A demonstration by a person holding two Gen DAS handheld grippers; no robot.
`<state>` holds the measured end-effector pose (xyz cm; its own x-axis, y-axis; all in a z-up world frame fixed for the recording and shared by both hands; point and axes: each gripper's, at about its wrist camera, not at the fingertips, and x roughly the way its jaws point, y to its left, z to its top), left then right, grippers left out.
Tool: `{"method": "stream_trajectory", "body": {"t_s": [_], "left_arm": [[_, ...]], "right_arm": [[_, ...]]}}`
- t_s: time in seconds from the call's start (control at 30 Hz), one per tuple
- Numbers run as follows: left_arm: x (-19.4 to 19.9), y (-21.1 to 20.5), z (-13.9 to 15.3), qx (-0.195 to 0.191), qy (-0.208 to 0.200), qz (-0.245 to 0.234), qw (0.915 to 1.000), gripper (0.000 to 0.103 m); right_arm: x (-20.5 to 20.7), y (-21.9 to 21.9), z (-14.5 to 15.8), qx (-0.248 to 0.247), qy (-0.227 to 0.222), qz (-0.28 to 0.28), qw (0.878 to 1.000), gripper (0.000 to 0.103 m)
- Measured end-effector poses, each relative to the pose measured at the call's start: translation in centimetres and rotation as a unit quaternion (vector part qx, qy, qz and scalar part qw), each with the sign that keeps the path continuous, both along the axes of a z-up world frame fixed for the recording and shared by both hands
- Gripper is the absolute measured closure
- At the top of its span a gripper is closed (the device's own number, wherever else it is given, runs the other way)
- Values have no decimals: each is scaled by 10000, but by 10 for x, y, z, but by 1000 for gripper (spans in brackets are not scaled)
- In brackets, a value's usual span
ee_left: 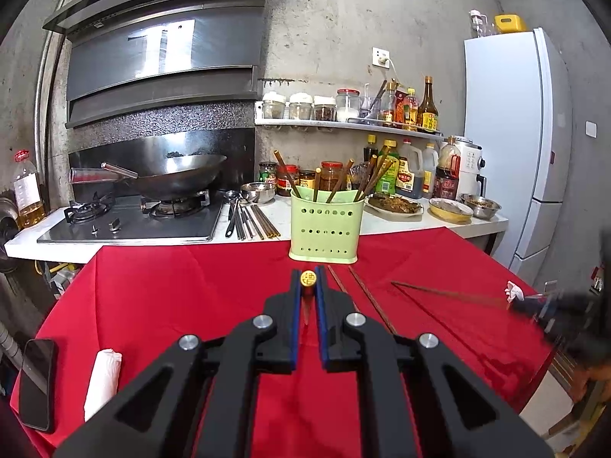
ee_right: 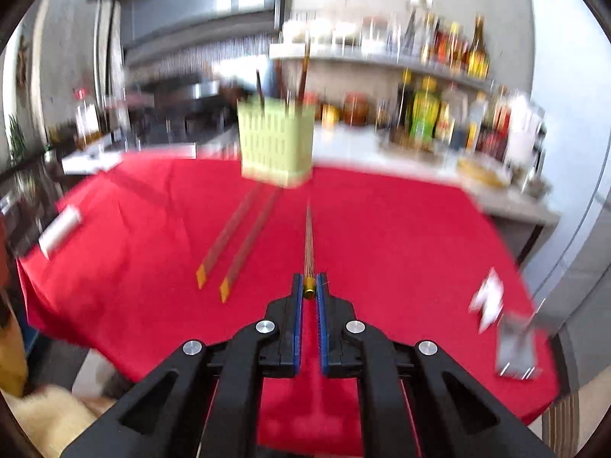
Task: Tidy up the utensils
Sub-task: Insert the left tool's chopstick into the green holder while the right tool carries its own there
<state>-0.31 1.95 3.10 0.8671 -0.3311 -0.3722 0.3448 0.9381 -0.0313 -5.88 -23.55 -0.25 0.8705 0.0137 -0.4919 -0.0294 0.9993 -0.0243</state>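
STEP: both loaded — left claw (ee_left: 308, 278) clamps a gold-capped chopstick (ee_left: 307, 281), right claw (ee_right: 309, 286) grips another (ee_right: 308, 244) | NEXT: drop tips into green holder (ee_left: 324, 225), frame centre, on bench (ee_left: 172, 286) — line up first

The chopstick holder (ee_left: 324, 225) stands at the counter's (ee_left: 172, 290) far edge; loose chopsticks (ee_left: 368, 301) lie before it; a phone (ee_left: 36, 381) lies near-left.
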Motion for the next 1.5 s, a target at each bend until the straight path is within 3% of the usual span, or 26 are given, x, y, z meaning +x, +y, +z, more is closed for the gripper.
{"method": "stream_trajectory", "body": {"t_s": [0.13, 0.33, 0.67, 0.93, 1.03, 1.23, 1.37, 1.5], "left_arm": [[2, 0, 5, 3, -110, 22, 9999, 96], [16, -5, 15, 41, -163, -95, 9998, 96], [58, -30, 31, 371, 296, -660, 9967, 96], [82, -57, 44, 562, 329, -891, 9939, 96], [85, -69, 41, 698, 274, -890, 9932, 96], [101, -83, 22, 956, 524, -883, 9901, 96], [114, -82, 5, 953, 756, -819, 9892, 96], [115, -66, 6, 655, 642, -695, 9934, 96]], "right_arm": [[7, -1, 54, 45, -653, 67, 9978, 96], [52, -6, 92, 161, -738, 216, 9969, 96], [89, -16, 94, 94, -697, 140, 9974, 95], [119, -23, 75, 192, -471, 164, 9986, 95], [128, -23, 60, 156, -340, 193, 9991, 95], [127, -21, 57, 88, -398, 210, 9990, 95], [123, -17, 57, 105, -451, 232, 9987, 95], [118, -11, 60, 44, -632, 230, 9977, 96]]}}
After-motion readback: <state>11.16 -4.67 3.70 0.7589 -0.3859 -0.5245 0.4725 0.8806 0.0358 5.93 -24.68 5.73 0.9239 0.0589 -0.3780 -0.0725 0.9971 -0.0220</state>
